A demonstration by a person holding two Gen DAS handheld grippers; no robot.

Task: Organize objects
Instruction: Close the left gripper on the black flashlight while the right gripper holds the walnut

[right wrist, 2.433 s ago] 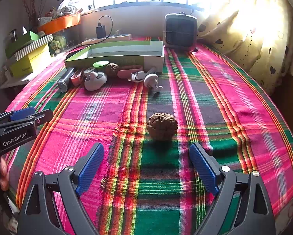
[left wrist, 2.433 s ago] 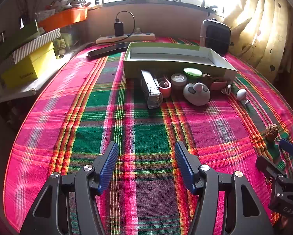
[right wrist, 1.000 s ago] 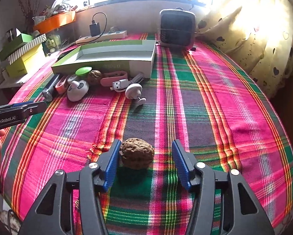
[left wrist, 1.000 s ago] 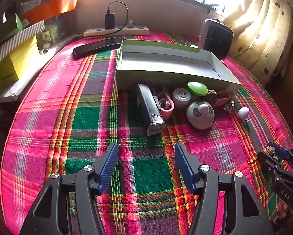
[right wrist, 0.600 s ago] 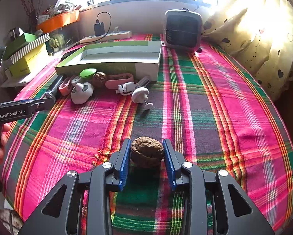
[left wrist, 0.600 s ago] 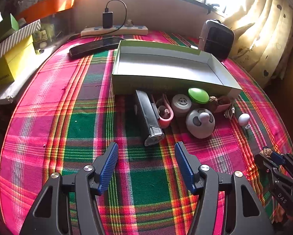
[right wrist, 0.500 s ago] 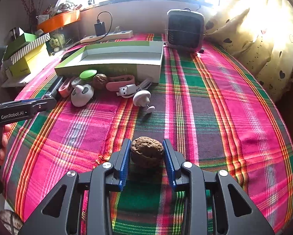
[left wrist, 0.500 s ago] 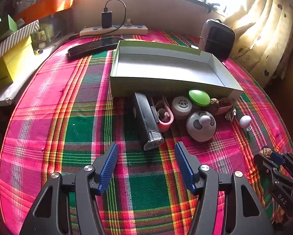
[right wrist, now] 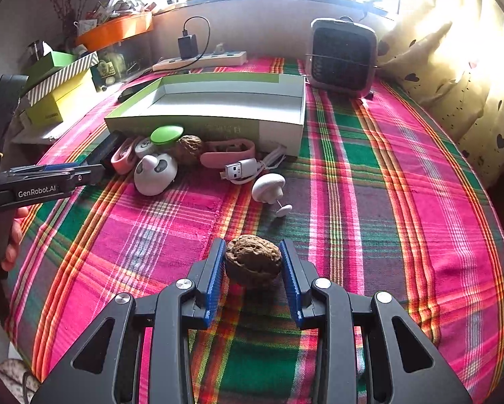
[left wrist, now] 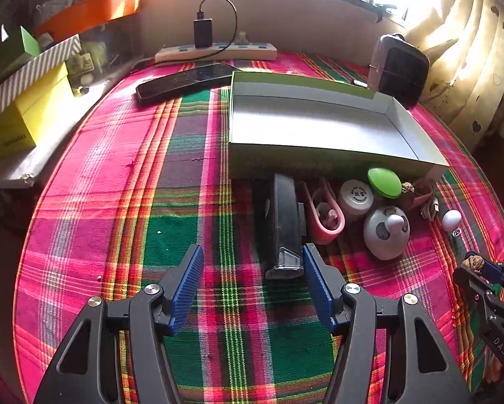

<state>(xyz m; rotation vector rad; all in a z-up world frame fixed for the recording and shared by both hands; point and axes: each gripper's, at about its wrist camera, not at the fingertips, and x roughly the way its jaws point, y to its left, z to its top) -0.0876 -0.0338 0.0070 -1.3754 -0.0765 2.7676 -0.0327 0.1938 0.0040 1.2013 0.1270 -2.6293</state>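
My right gripper (right wrist: 253, 257) is shut on a brown walnut (right wrist: 253, 262), both blue pads pressed to its sides, low over the plaid cloth. In the left wrist view this gripper (left wrist: 484, 269) shows at the far right with the walnut (left wrist: 473, 263) in its tips. My left gripper (left wrist: 252, 269) stands open and holds nothing. Its right fingertip lies beside the lens end of a black flashlight (left wrist: 284, 222). Behind the flashlight lies an open, empty green-and-white box (left wrist: 319, 128). In the right wrist view the left gripper (right wrist: 95, 170) reaches in from the left edge, held by a hand.
In front of the box (right wrist: 279, 138) lie a second walnut (right wrist: 189, 144), a green disc (right wrist: 166, 134), a white panda-faced gadget (right wrist: 154, 170), a pink band (right wrist: 228, 149), a USB cable (right wrist: 242, 168) and a white mushroom-shaped piece (right wrist: 269, 185). A small fan (right wrist: 343, 57), power strip (right wrist: 201, 60), phone (left wrist: 184, 80) and stacked boxes (left wrist: 19, 121) line the back and left.
The right gripper's jaws closed from wide open onto the walnut. The left gripper moved forward to the flashlight and the row of small objects, staying open.
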